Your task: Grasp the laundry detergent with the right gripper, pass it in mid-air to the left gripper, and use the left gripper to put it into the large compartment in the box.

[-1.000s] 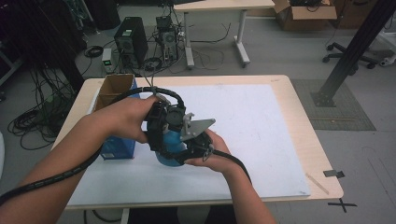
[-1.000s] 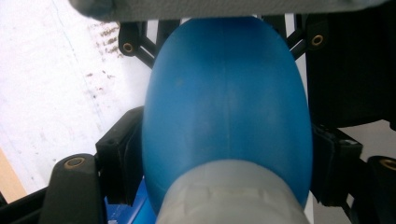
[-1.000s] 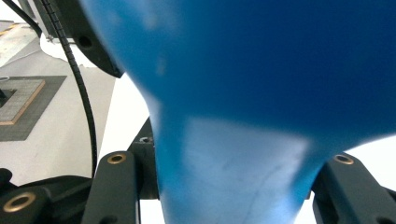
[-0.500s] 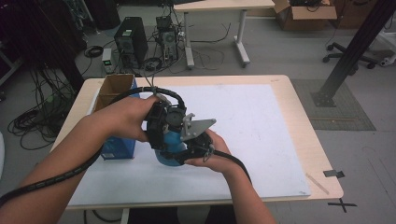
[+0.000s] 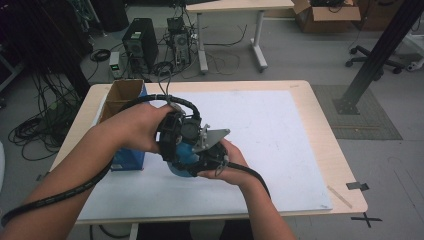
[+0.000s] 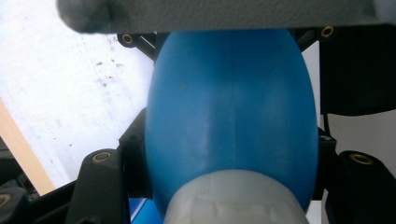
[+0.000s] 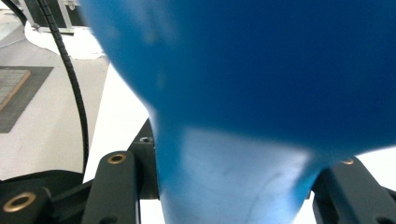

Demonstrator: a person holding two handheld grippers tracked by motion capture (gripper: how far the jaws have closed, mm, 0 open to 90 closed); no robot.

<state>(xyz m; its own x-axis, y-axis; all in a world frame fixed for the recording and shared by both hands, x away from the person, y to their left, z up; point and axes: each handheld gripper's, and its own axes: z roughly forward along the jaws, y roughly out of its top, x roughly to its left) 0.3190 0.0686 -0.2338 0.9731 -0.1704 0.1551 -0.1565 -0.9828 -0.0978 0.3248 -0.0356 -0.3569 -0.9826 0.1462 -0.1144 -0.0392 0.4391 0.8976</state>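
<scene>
Counted in the high view. One blue rubber bulb (image 5: 181, 159), at frame centre. Two handheld grippers: the left gripper (image 5: 175, 137) and the right gripper (image 5: 212, 150), side by side at the centre. Two hands, the left hand (image 5: 137, 127) and the right hand (image 5: 227, 167), entering from the bottom of the frame. One wooden table (image 5: 320, 120) carrying one white sheet (image 5: 260, 130). One open cardboard box (image 5: 122, 95) at centre left. One blue carton (image 5: 127, 159) just below that box. On the floor in the upper left, two computer towers (image 5: 139, 45). One second table (image 5: 235, 6) at top centre. One office chair (image 5: 375, 52) at upper right.
</scene>
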